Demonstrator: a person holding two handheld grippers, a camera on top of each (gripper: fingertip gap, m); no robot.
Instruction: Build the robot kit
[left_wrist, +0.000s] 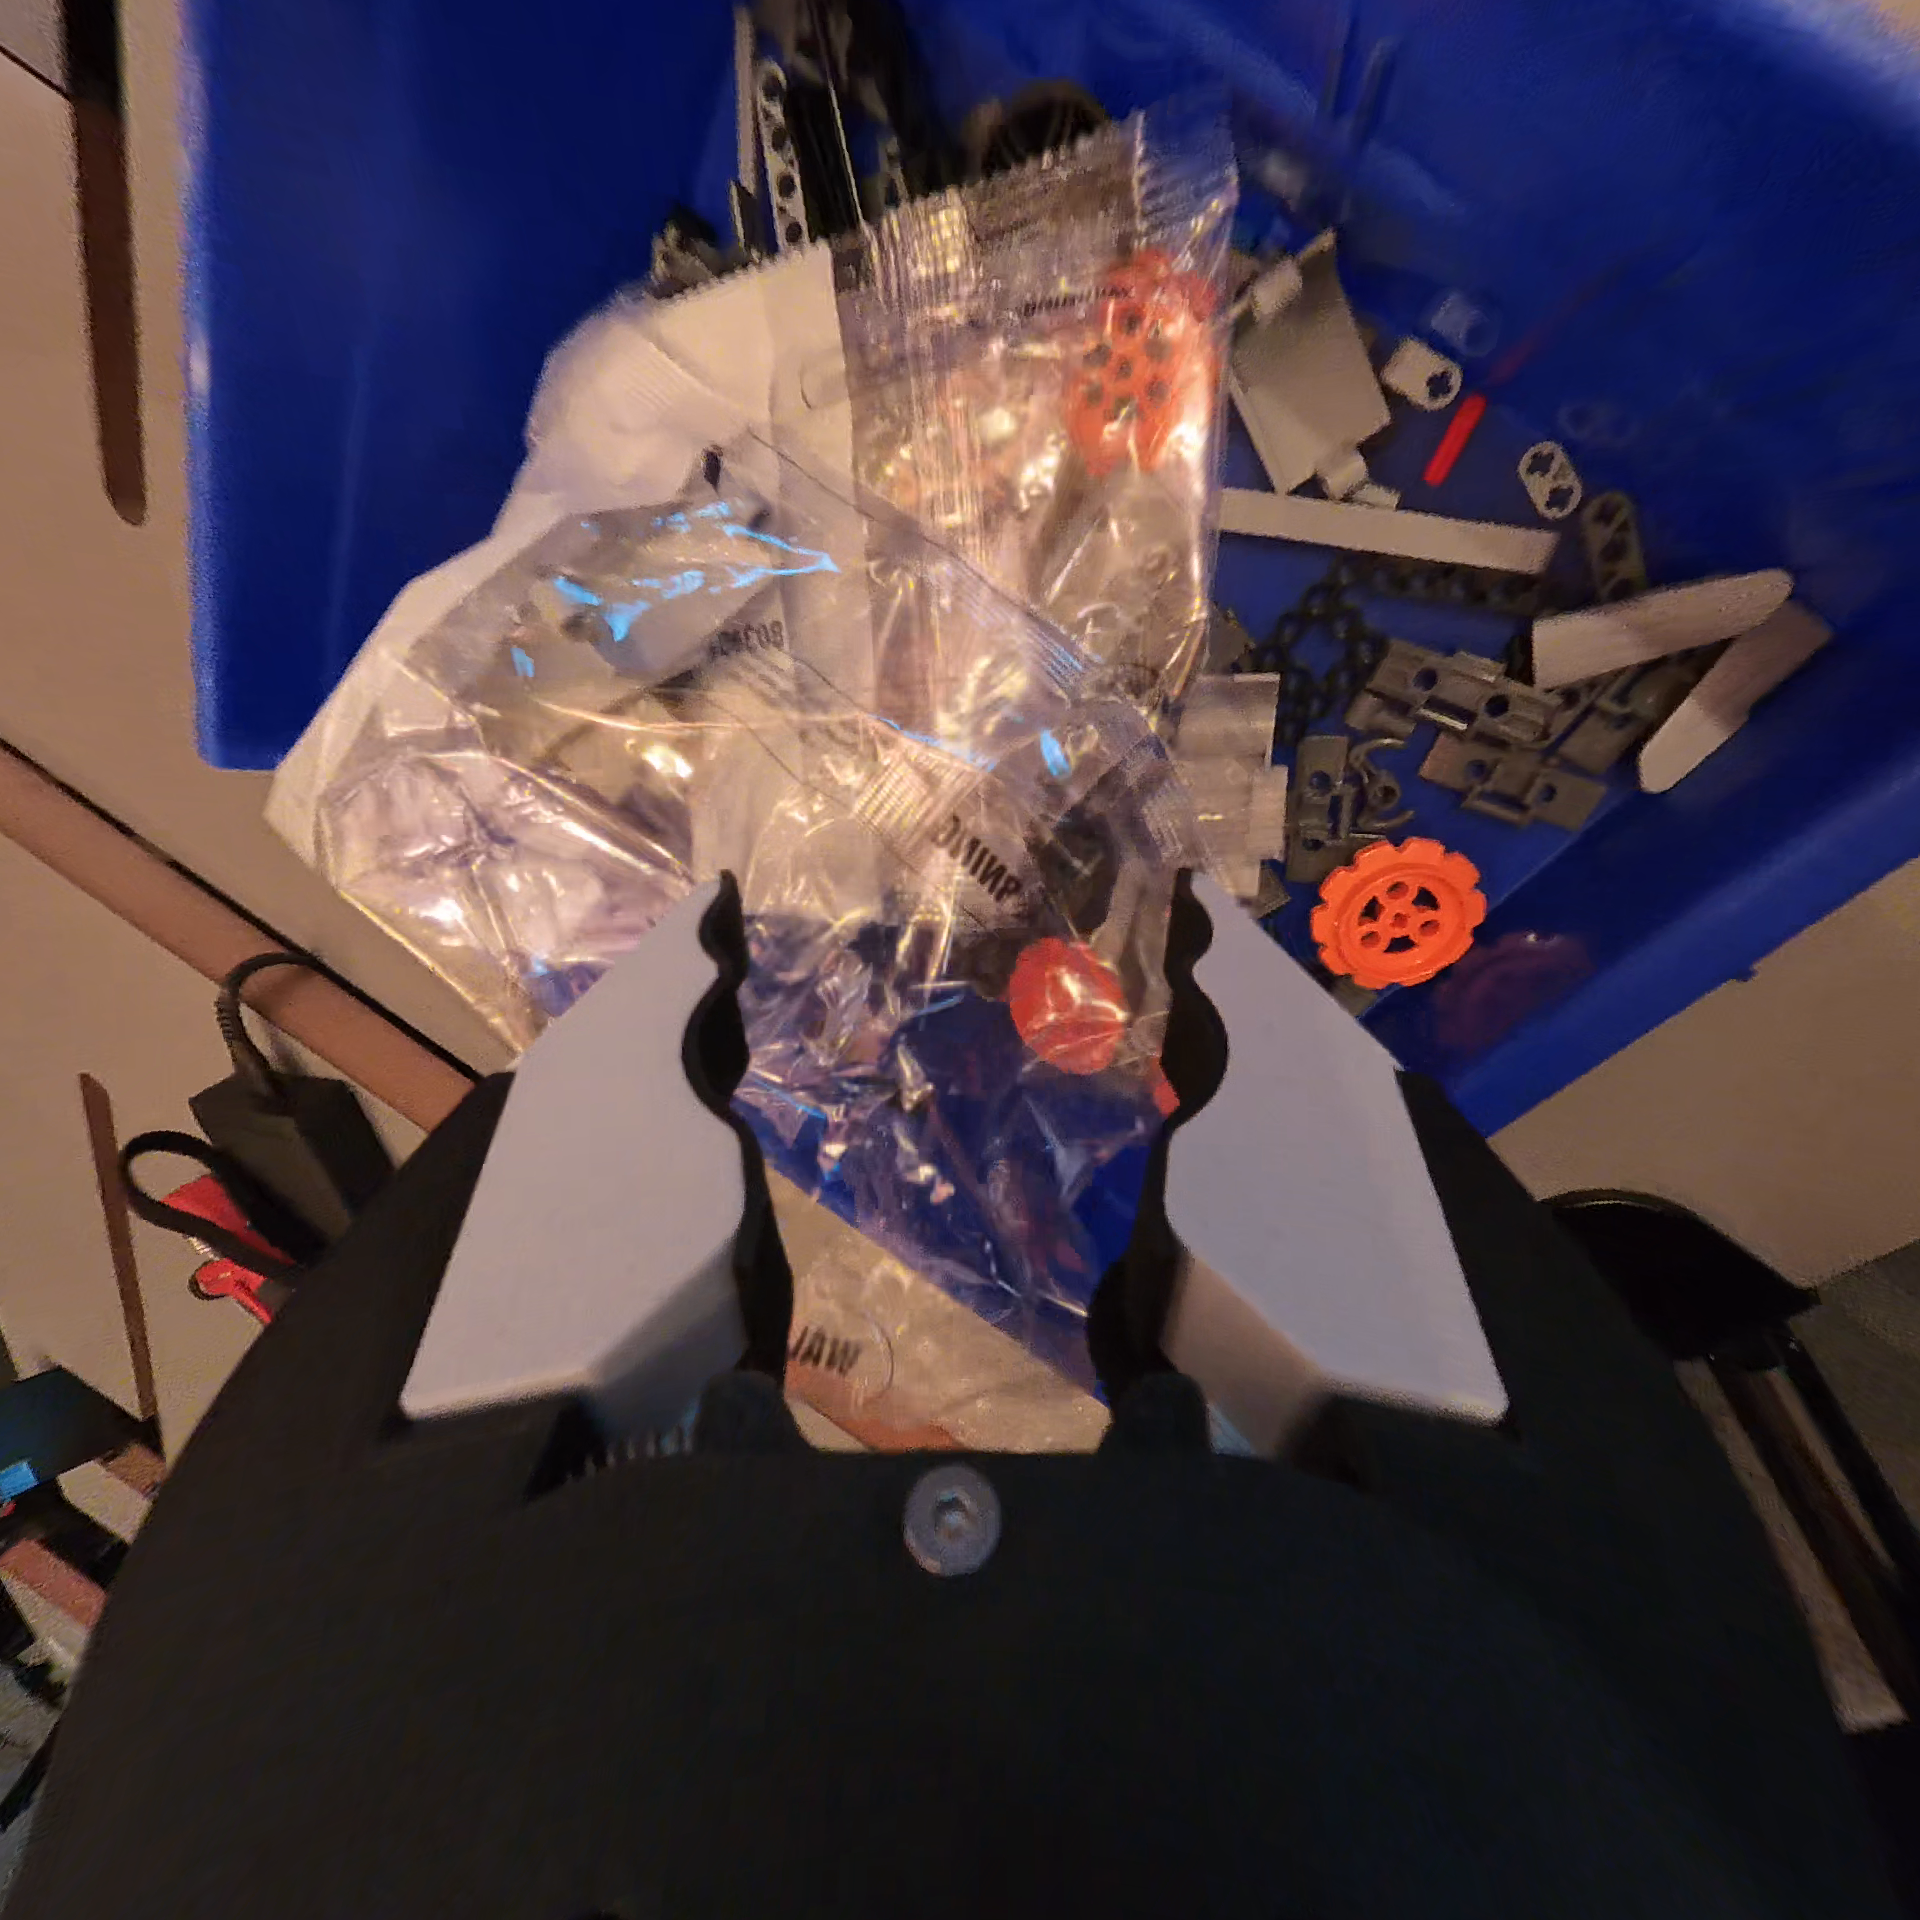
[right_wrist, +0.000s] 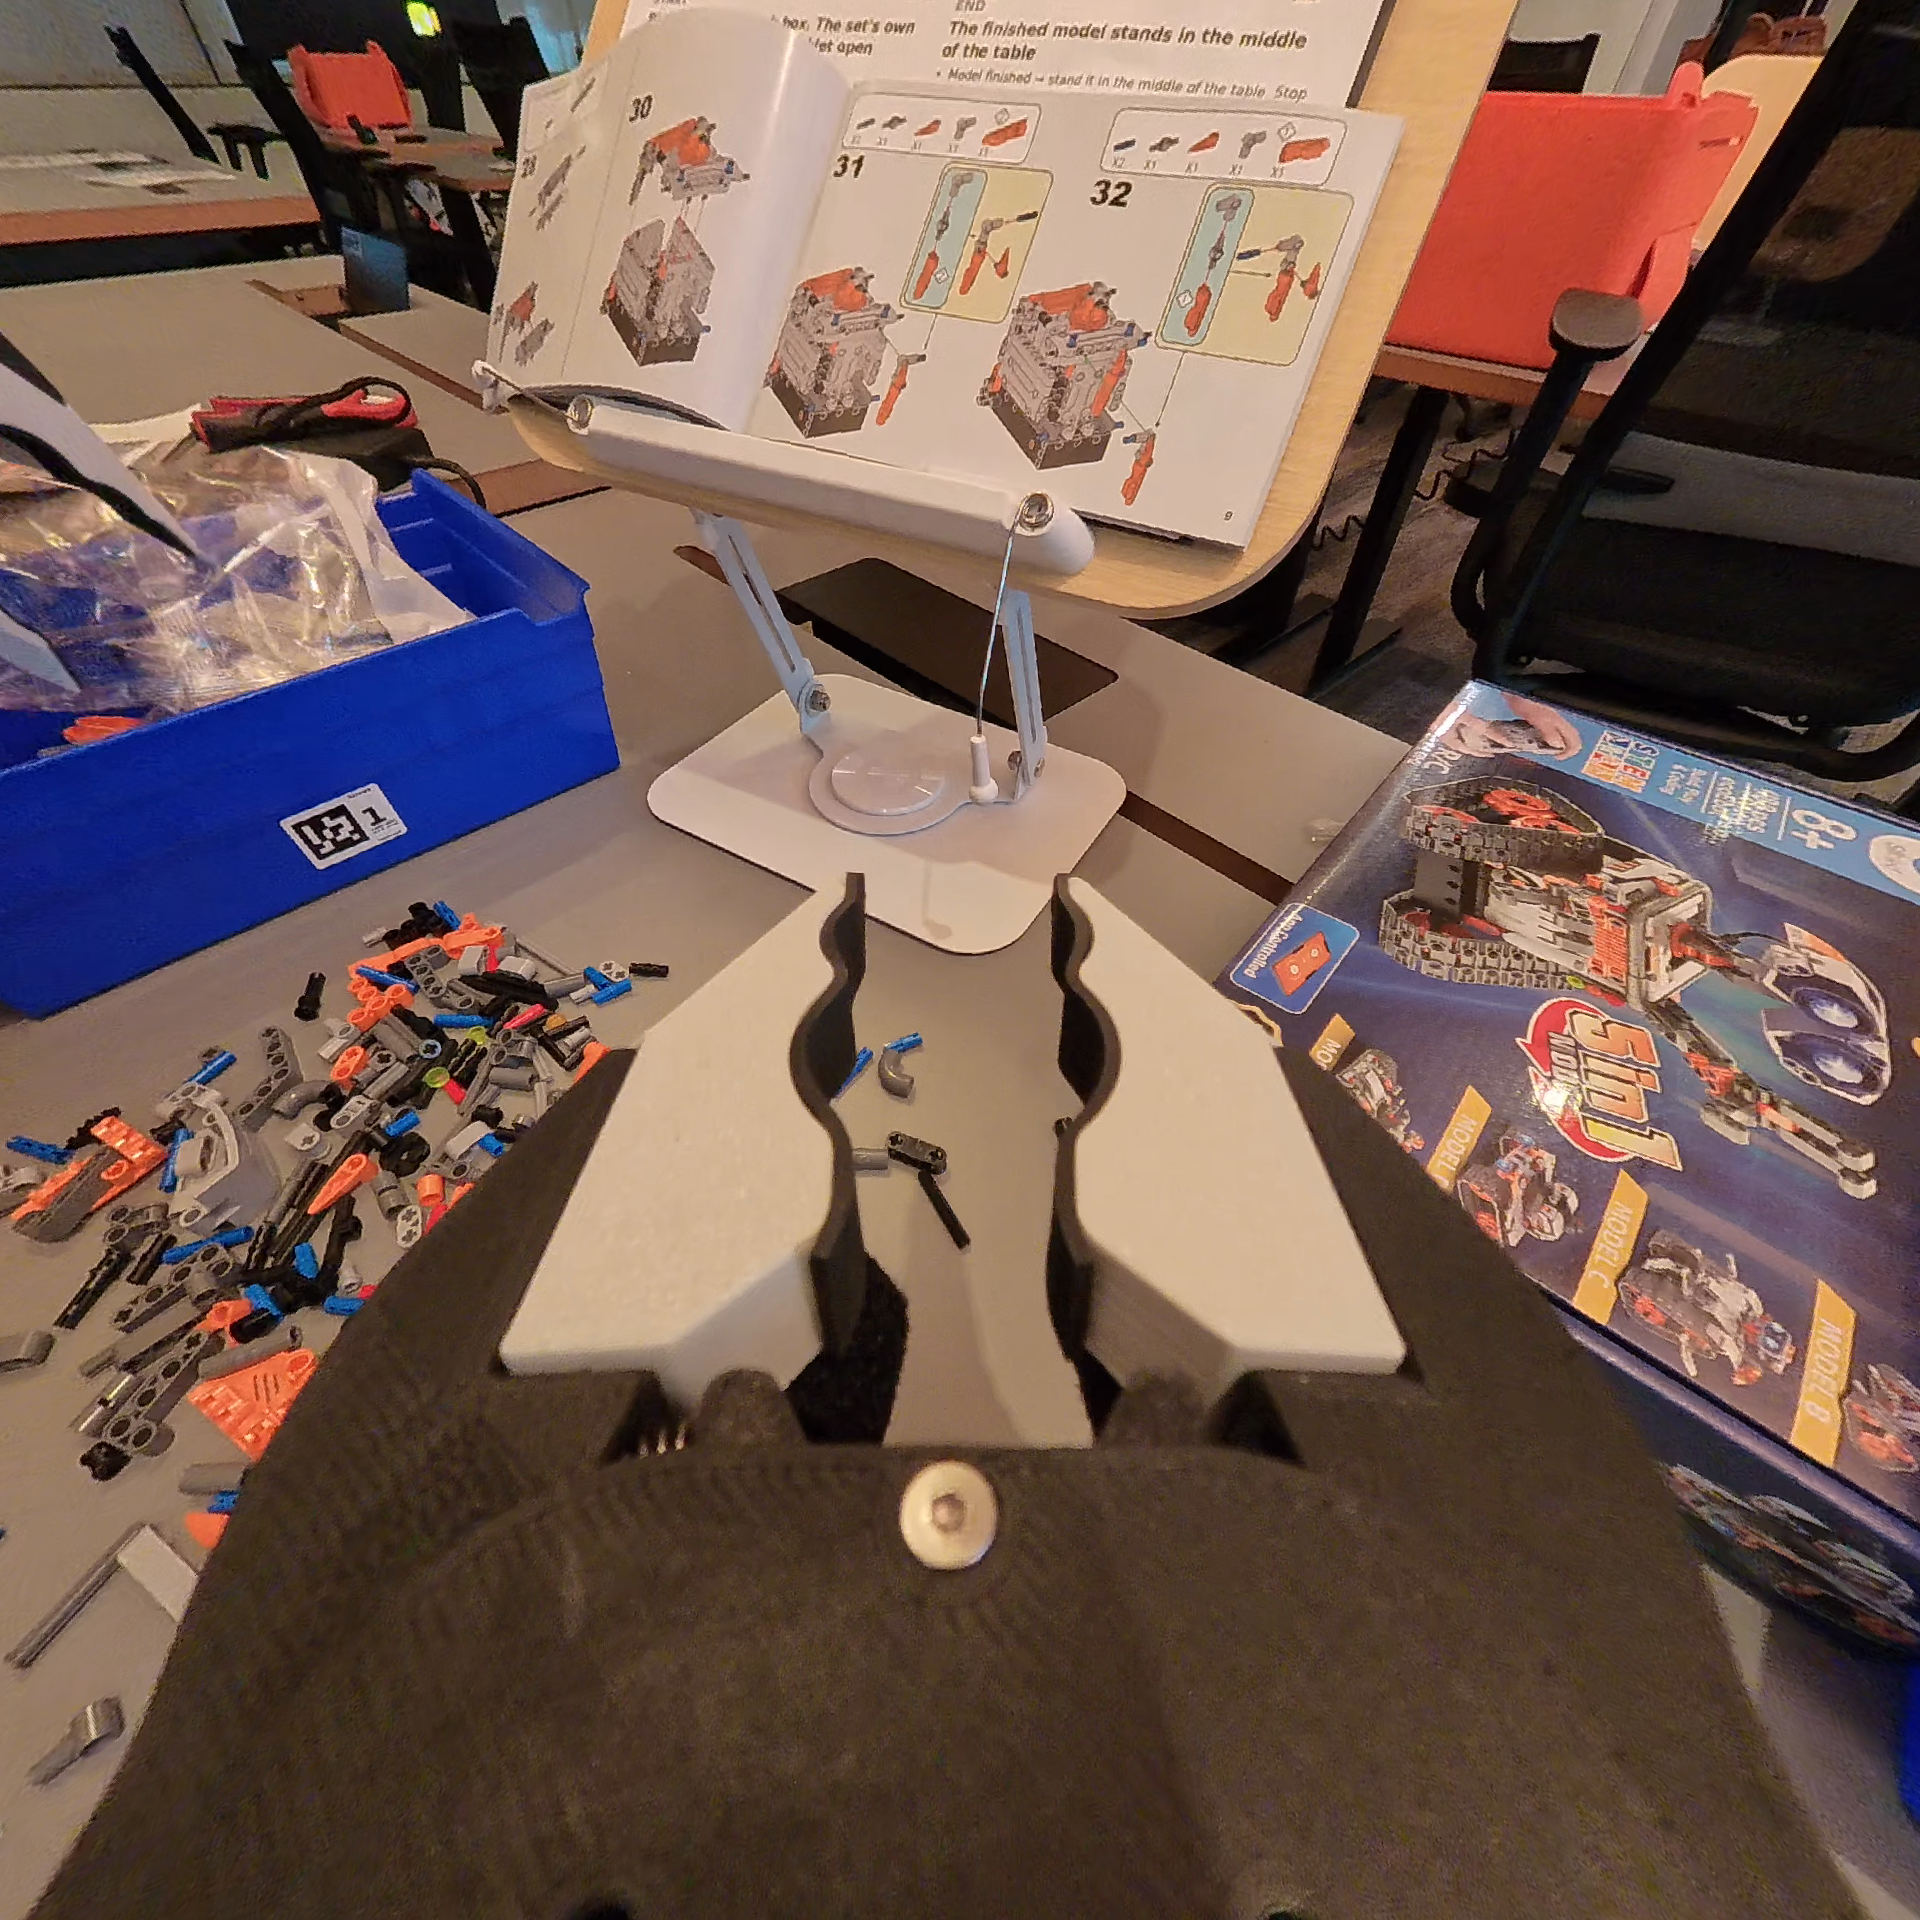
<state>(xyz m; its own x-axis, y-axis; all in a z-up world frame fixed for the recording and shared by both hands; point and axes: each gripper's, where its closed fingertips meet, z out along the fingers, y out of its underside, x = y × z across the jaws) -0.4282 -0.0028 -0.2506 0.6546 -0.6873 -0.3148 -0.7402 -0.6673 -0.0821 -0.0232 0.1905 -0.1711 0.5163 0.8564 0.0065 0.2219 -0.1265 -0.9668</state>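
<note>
In the left wrist view my left gripper (left_wrist: 956, 894) is open over a blue bin (left_wrist: 416, 312). Its jaws stand wide on either side of a clear plastic bag (left_wrist: 914, 1091) that holds an orange part (left_wrist: 1065, 1003). More clear bags (left_wrist: 935, 520) of parts are heaped behind it. In the right wrist view my right gripper (right_wrist: 958, 888) is open and empty, low over the grey table (right_wrist: 707, 665). A small black connector with a pin (right_wrist: 920, 1153) and a grey elbow piece (right_wrist: 899, 1075) lie on the table between its fingers.
An orange gear (left_wrist: 1397, 925) and loose grey parts (left_wrist: 1455, 707) lie in the bin, which stands at the left (right_wrist: 312, 748). A pile of small parts (right_wrist: 312, 1122) lies left of my right gripper. An open manual (right_wrist: 935, 281) sits on a white stand (right_wrist: 894, 800) ahead, with the set's box (right_wrist: 1610, 1091) at the right. The gap from one gripper's tips to the other's is roughly 45 cm. The right gripper is farther from the orange gear (left_wrist: 1397, 925), some 45 cm, than the left, some 9 cm.
</note>
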